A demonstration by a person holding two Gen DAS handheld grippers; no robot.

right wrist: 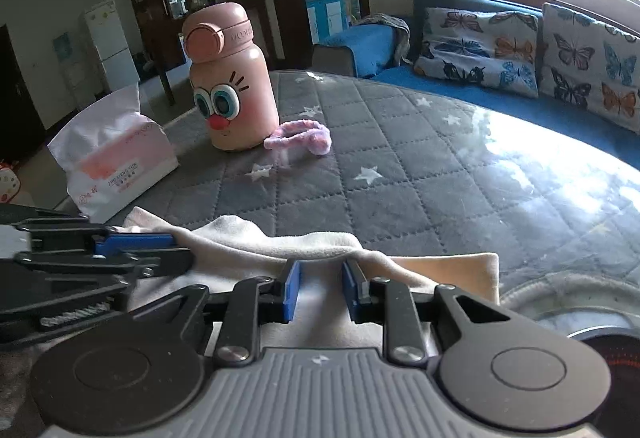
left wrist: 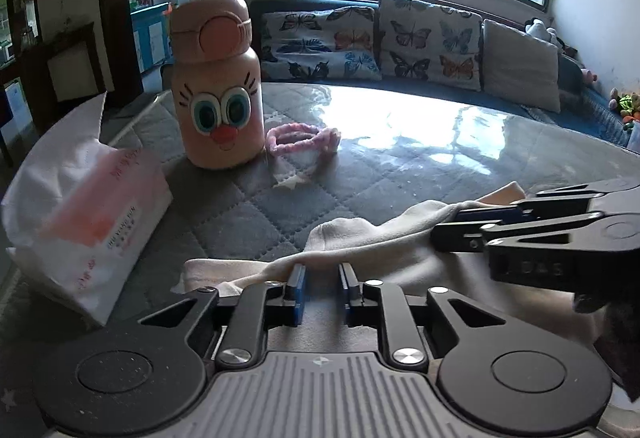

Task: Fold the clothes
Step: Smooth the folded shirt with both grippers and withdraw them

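Two grippers are held low over a cream garment (left wrist: 360, 238) that is spread on a grey quilted table cover (left wrist: 280, 197), on the near side of a pink cartoon-faced bottle (left wrist: 218, 81). The left gripper (left wrist: 322, 288) is seen with its blue pads a little apart, a raised fold of the cloth lying just ahead of and between them; no pinch on the fabric is seen. The right gripper (right wrist: 322, 286) is likewise parted slightly, with the cloth's ridge between its pads and not clearly squeezed. A white tissue pack (left wrist: 80, 234) is set to the left of the bottle, and a fuzzy pink band (left wrist: 302, 139) is laid just beside the bottle's right.
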